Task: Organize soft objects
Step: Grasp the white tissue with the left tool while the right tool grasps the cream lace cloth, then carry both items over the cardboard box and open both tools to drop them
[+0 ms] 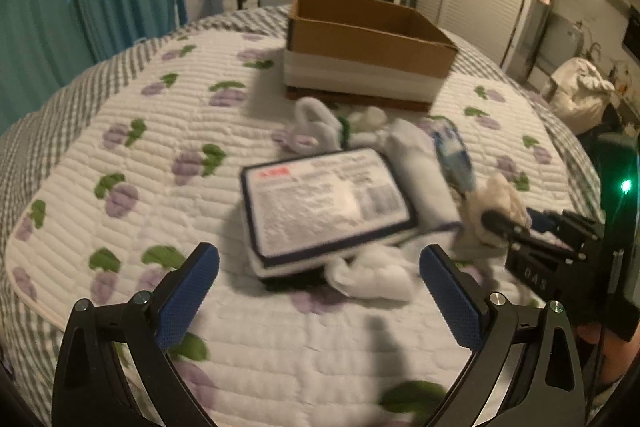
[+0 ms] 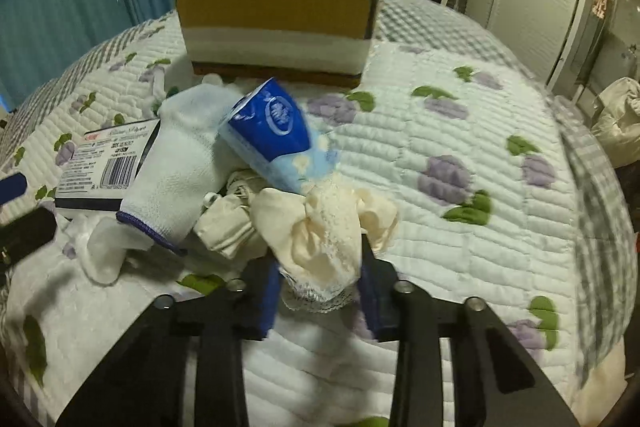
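at lower centre the cream lace cloth is pinched by the right gripper (likely bound for the cardboard box); the left gripper is held wide open, empty.

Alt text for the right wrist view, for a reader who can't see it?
The right tool is shut on a cream lacy cloth at the near edge of a pile on a quilted bed. Behind it lie a white sock, a blue tissue pack and an open cardboard box.
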The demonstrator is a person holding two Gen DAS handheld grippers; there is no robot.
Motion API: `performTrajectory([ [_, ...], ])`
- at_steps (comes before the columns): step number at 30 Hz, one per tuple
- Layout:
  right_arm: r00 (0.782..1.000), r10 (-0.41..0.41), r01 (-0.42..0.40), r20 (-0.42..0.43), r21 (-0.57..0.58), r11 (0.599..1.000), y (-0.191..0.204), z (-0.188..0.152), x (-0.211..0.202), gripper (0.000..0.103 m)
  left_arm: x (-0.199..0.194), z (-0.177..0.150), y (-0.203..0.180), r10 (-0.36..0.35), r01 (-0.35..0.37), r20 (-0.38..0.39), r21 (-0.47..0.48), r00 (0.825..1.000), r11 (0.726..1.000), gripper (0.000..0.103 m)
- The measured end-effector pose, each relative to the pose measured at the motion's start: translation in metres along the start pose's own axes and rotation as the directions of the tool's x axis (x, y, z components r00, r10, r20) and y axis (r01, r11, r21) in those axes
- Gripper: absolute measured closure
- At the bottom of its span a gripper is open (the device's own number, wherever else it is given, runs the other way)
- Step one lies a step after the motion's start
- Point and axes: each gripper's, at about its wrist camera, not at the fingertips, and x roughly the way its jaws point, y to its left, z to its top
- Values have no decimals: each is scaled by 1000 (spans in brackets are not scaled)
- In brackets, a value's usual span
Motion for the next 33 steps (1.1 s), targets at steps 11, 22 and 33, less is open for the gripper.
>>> performTrajectory([
  [11, 997, 7, -8, 73, 17, 1000, -12, 4, -31, 72, 38, -2, -33, -24, 33, -158, 52, 987, 998, 9],
  [22, 996, 30, -33, 85, 25, 999, -18, 3, -34, 72, 43, -7, -30, -53, 58, -221, 18, 974, 998, 60],
  [33, 979, 32, -34, 203, 3, 999, -6, 13, -101, 72, -21, 10, -40, -86, 89, -63, 49, 994, 995, 60],
])
